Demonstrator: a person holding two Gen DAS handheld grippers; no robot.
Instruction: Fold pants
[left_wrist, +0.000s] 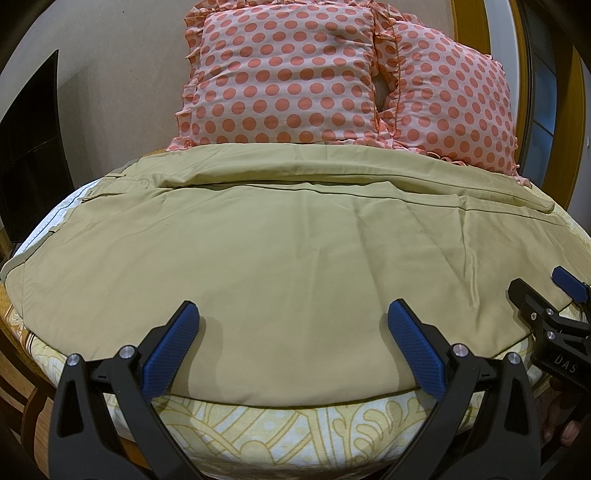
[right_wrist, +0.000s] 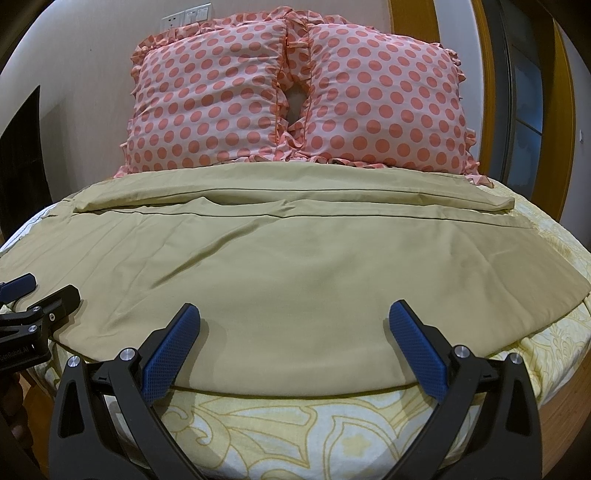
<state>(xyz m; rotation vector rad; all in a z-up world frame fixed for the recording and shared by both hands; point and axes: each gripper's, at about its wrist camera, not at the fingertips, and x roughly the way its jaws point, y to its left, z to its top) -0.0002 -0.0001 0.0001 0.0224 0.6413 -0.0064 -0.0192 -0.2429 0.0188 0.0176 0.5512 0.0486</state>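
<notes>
Khaki pants (left_wrist: 280, 236) lie flat across the bed, legs running left to right, one leg laid over the other, waistband at the left. They also fill the middle of the right wrist view (right_wrist: 295, 258). My left gripper (left_wrist: 293, 314) is open and empty, its blue pads just over the pants' near edge. My right gripper (right_wrist: 294, 314) is open and empty over the same near edge, further right. The right gripper shows at the right of the left wrist view (left_wrist: 543, 284). The left gripper shows at the left of the right wrist view (right_wrist: 44, 288).
The bed sheet (left_wrist: 280, 435) is white with a yellow pattern and shows below the pants' edge. Two pink polka-dot pillows (right_wrist: 207, 99) (right_wrist: 384, 99) stand behind the pants against the wall. A wooden door frame (right_wrist: 491, 92) is at the right.
</notes>
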